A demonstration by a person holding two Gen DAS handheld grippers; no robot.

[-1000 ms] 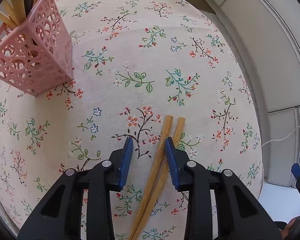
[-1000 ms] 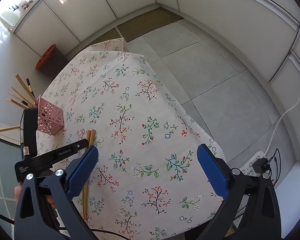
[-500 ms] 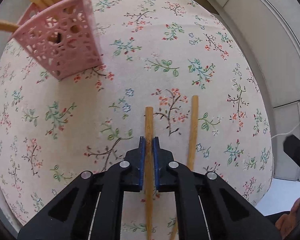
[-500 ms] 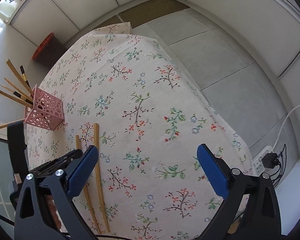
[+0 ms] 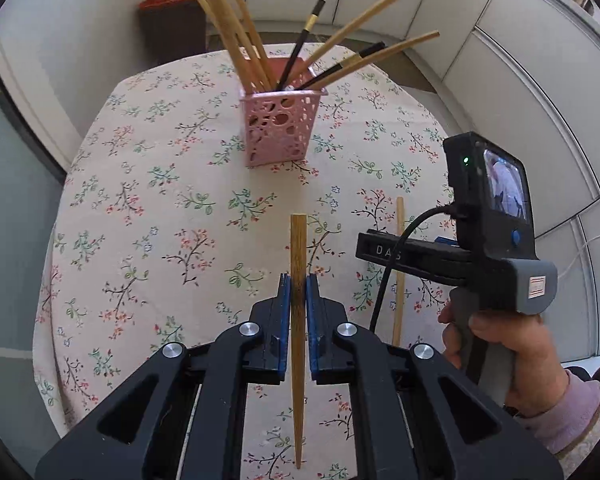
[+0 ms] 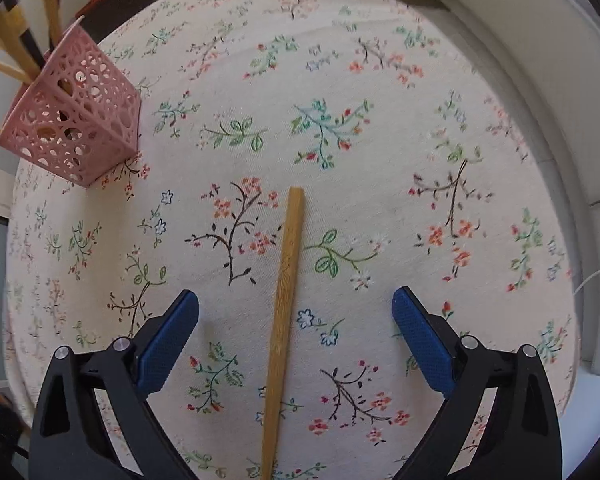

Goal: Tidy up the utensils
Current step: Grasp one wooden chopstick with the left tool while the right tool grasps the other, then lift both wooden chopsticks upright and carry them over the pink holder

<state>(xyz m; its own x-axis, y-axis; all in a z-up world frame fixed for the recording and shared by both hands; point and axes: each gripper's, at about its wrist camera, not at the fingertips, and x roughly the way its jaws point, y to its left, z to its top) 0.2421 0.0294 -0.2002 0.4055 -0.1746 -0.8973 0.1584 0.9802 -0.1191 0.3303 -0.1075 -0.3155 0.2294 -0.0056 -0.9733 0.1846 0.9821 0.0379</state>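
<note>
A floral cotton tablecloth (image 5: 172,200), cream with printed sprigs of red, green and blue, covers the table where a person sorts wooden chopsticks. The left gripper (image 5: 298,288), black plastic with ribbed blue pads, is clamped tight on a tapered bamboo chopstick (image 5: 299,344), which it holds clear of the cloth, thick square end pointing away and thin tip toward the camera. Beyond it stands a pink plastic holder (image 5: 278,128), square and pierced with round holes, upright on the cloth. The holder carries a fan of pale wooden chopsticks (image 5: 236,28) and two black ones with gold bands (image 5: 300,44), all leaning outward.

To the right of the held stick, a second bamboo chopstick (image 6: 282,320) lies flat on the cloth. The right gripper (image 6: 296,320) hangs over it with the stick between its blue pads, which touch nothing; its jaws are closing and stand wide apart. In the left wrist view, the right gripper's grey handle, cable and small screen partly hide that lying chopstick, and the person's right hand (image 5: 500,344), in a pale lilac sleeve (image 5: 560,412), grips the handle. White cabinet doors (image 5: 540,60) curve behind the table.
</note>
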